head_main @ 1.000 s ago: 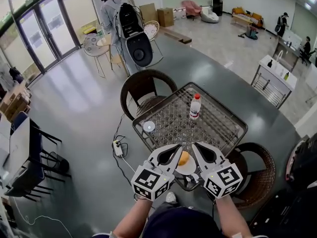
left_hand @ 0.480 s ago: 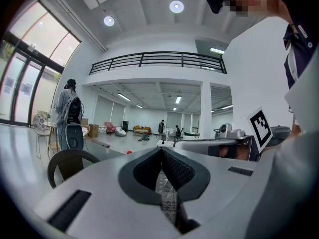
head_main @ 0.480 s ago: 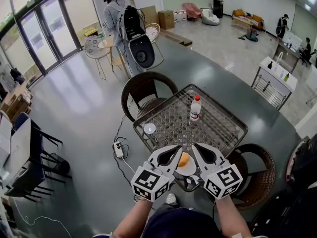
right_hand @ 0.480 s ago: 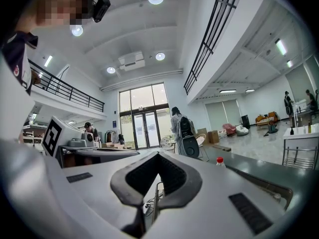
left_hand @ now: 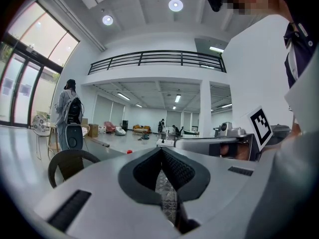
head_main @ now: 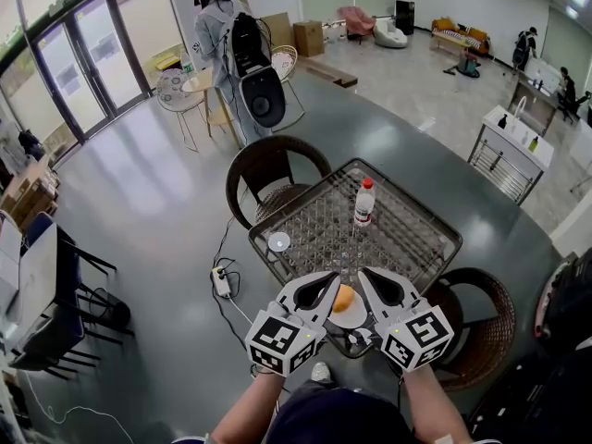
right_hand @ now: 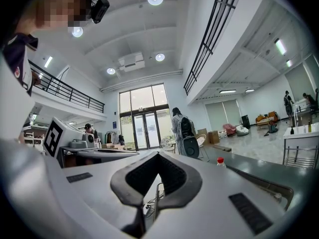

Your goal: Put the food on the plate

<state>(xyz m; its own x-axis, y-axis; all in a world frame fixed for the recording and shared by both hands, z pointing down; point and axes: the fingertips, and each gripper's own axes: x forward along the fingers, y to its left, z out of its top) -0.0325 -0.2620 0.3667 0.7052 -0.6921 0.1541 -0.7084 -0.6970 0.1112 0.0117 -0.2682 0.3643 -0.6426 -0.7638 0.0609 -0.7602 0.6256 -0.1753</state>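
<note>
Since the round orange-yellow food (a bun or a fruit, too small to tell) already lies on the white plate, the task looks finished rather than under way. The plate sits at the near edge of the wire-mesh table, right in front of the person, probably so both arms reach it without stretching.

The left hand-held gripper and the right hand-held gripper hang just above that edge, one on each side of the plate. Their tips angle inward towards the food, but neither appears to touch it. Each gripper view shows the jaws brought together at the tips with nothing between them, only the room beyond. I judge this an idle pose, with both tools parked level over the plate and empty.

A capped bottle with a red top stands upright near the middle of the table, well apart from the plate and clear of both grippers. A small round clear object lies by the table's left edge. A wicker chair is pushed up to the far side.
</note>
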